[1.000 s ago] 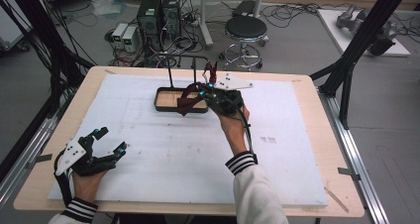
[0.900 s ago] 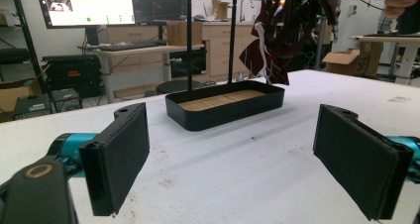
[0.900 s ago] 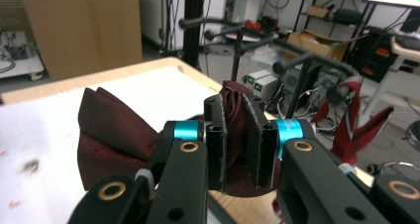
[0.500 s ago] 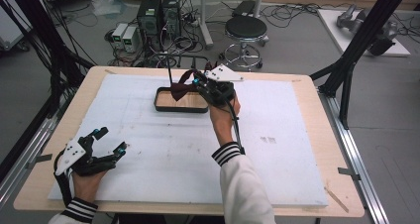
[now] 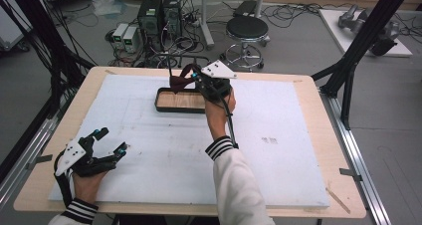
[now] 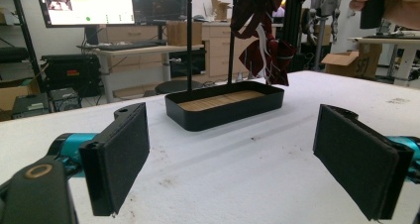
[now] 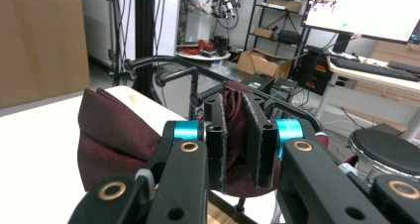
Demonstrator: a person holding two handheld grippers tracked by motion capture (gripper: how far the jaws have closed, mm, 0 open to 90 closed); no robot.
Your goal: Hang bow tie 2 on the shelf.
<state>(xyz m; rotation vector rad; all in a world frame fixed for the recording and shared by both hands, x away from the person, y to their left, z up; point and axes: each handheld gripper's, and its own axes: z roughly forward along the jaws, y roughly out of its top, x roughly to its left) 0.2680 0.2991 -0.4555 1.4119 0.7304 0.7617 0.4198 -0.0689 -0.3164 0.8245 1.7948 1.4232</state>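
Note:
A dark red bow tie hangs in the air over the back of a black tray with a wooden floor, close to the tray's black rack bars. My right gripper is shut on the bow tie, its cloth pinched between the pads. My left gripper rests on the white mat near the front left corner, jaws wide open and nothing between them. In the left gripper view the left gripper faces the tray, with the bow tie dangling above it.
A white mat covers most of the wooden table. Behind the far edge stand a stool and computer cases with cables. Black frame posts rise at both sides of the table.
My right gripper has carried the bow tie to the left and farther back, over the tray's rear by the rack. The left gripper has stayed put.

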